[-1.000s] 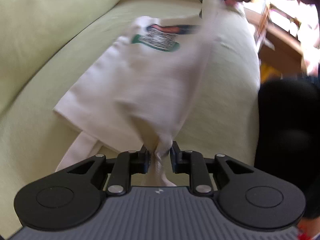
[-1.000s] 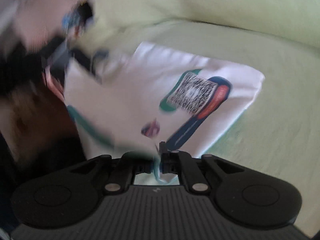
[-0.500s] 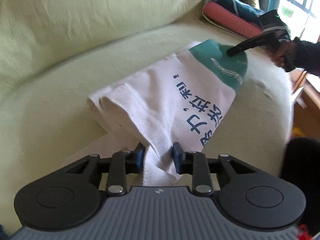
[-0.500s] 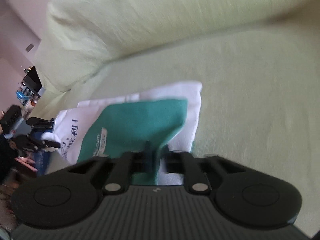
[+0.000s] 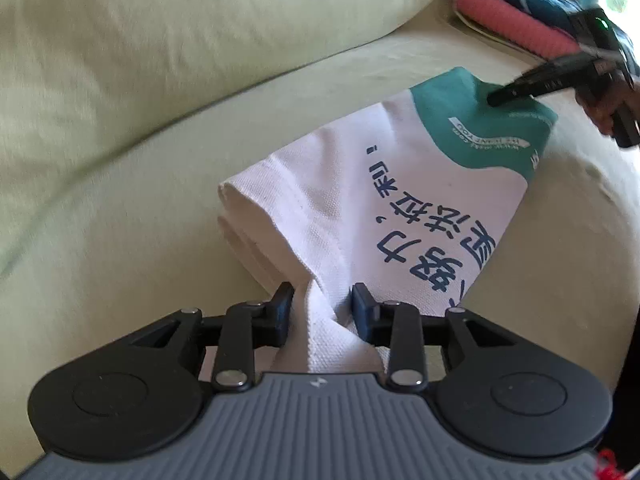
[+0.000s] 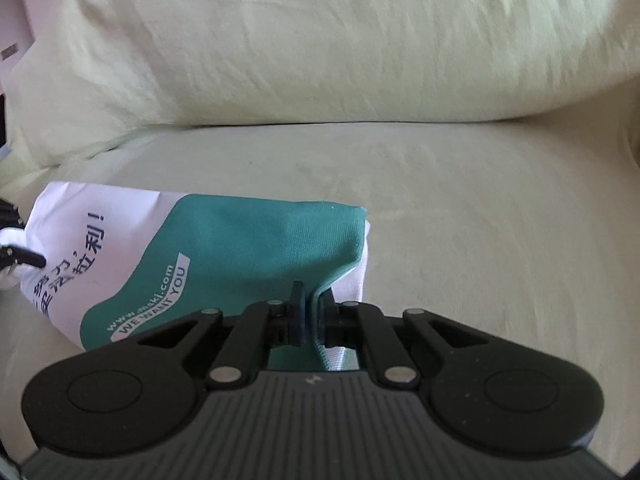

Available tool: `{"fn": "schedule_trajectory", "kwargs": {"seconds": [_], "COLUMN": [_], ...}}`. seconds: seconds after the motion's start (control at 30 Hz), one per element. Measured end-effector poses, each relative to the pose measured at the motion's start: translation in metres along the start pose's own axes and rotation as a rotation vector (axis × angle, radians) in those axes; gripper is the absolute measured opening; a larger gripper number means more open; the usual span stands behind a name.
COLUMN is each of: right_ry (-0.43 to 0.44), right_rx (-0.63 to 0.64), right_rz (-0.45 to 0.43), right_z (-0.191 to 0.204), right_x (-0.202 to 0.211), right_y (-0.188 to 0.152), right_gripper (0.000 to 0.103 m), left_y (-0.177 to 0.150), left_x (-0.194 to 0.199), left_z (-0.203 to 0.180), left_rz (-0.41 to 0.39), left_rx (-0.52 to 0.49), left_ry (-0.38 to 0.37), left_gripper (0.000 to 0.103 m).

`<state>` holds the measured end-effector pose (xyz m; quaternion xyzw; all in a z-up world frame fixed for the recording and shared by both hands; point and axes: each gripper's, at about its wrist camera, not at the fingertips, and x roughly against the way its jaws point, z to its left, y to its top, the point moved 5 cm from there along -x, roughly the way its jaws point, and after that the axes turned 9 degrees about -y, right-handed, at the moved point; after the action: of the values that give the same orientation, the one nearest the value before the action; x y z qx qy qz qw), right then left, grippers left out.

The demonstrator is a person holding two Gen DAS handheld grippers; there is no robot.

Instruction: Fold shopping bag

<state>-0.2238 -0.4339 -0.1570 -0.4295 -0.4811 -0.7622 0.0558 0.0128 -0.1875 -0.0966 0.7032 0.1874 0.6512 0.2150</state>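
Observation:
A white cloth shopping bag (image 5: 360, 200) with a teal end and blue lettering lies folded over on the pale green sofa seat (image 5: 120, 280). My left gripper (image 5: 323, 304) is shut on a bunched white corner at the bag's near end. In the left wrist view my right gripper (image 5: 496, 100) pinches the teal far corner, with a person's hand (image 5: 604, 108) behind it. In the right wrist view the same bag (image 6: 240, 248) stretches to the left, and my right gripper (image 6: 313, 304) is shut on its teal edge. White layers show underneath.
The sofa's back cushion (image 5: 200, 40) rises behind the seat and fills the top of the right wrist view (image 6: 320, 60). A pink roll (image 5: 512, 20) and a teal bundle lie at the seat's far right end. Bare seat (image 6: 480, 220) extends right of the bag.
A second ago the bag hung stretched and blurred between both grippers. It has been flipped over onto itself and now rests doubled on the seat, lettered side up. Both grippers keep their hold.

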Motion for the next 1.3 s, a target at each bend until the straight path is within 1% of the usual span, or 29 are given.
{"fn": "schedule_trajectory", "kwargs": {"seconds": [0.07,0.1,0.2,0.3,0.4,0.43,0.53,0.57,0.63,0.67,0.7,0.73,0.77,0.87,0.93,1.0,1.03,1.1,1.17,1.2,1.23,1.27,1.3], "right_ry": [-0.022,-0.019,-0.027,-0.041,-0.043,-0.045,-0.053,-0.055,-0.059,-0.062,-0.064,-0.065,-0.072,-0.088,-0.102,-0.112,-0.116,-0.126,-0.144,-0.19,-0.238,-0.298,-0.337], "right_rx": [0.001,-0.012,0.01,0.036,0.026,0.027,0.041,0.038,0.034,0.032,0.03,0.03,0.03,0.052,0.058,0.061,0.064,0.069,0.08,0.089,0.099,0.106,0.102], "right_rz": [0.019,0.026,0.026,0.023,0.027,0.027,0.027,0.029,0.032,0.033,0.034,0.034,0.034,0.027,0.026,0.024,0.023,0.019,0.009,-0.019,-0.05,-0.102,-0.158], "right_z": [0.001,0.001,0.003,0.003,0.001,0.001,0.002,0.002,0.002,0.002,0.002,0.001,0.002,0.005,0.007,0.009,0.009,0.009,0.01,0.01,0.011,0.012,0.014], "right_x": [-0.005,-0.005,-0.009,-0.01,-0.011,-0.012,-0.012,-0.012,-0.013,-0.014,-0.014,-0.012,-0.013,-0.014,-0.014,-0.014,-0.015,-0.015,-0.013,-0.007,0.0,0.011,0.024], "right_y": [0.0,0.001,0.003,0.002,0.003,0.003,0.003,0.003,0.005,0.005,0.006,0.006,0.006,0.005,0.005,0.005,0.005,0.005,0.005,0.005,0.006,0.006,0.006], "right_gripper": [0.005,0.006,0.007,0.007,0.007,0.007,0.007,0.007,0.008,0.008,0.008,0.008,0.008,0.008,0.009,0.009,0.009,0.009,0.014,0.02,0.02,0.02,0.02], "left_y": [-0.002,-0.002,-0.001,0.0,0.01,0.014,0.022,0.019,0.01,0.012,0.016,0.02,0.024,0.036,0.043,0.051,0.053,0.048,0.039,0.038,0.038,0.039,0.04], "left_x": [0.01,0.018,0.043,0.07,0.084,0.088,0.102,0.103,0.102,0.1,0.096,0.092,0.089,0.078,0.071,0.064,0.039,0.002,-0.022,-0.024,-0.025,-0.026,-0.027], "left_z": [-0.004,-0.005,-0.008,-0.011,-0.021,-0.025,-0.035,-0.032,-0.022,-0.024,-0.028,-0.032,-0.035,-0.047,-0.054,-0.062,-0.059,-0.042,-0.028,-0.027,-0.028,-0.03,-0.031], "left_rz": [0.001,0.002,0.006,-0.01,-0.028,-0.03,-0.078,-0.051,0.026,0.025,0.011,-0.002,-0.015,-0.054,-0.08,-0.107,-0.073,-0.005,0.001,-0.009,-0.013,-0.014,-0.016], "left_rx": [0.003,-0.002,-0.02,-0.026,-0.064,-0.088,-0.107,-0.11,-0.117,-0.119,-0.121,-0.124,-0.126,-0.133,-0.137,-0.142,-0.133,-0.07,0.0,0.01,0.007,0.002,-0.003], "left_ry": [0.031,0.064,0.169,0.23,0.225,0.241,0.215,0.235,0.289,0.287,0.276,0.265,0.254,0.222,0.2,0.178,0.171,0.198,0.202,0.199,0.203,0.209,0.215], "left_gripper": [0.049,0.05,0.05,0.049,0.049,0.049,0.05,0.05,0.051,0.051,0.047,0.041,0.04,0.04,0.046,0.046,0.044,0.035,0.035,0.035,0.035,0.034,0.034]}}
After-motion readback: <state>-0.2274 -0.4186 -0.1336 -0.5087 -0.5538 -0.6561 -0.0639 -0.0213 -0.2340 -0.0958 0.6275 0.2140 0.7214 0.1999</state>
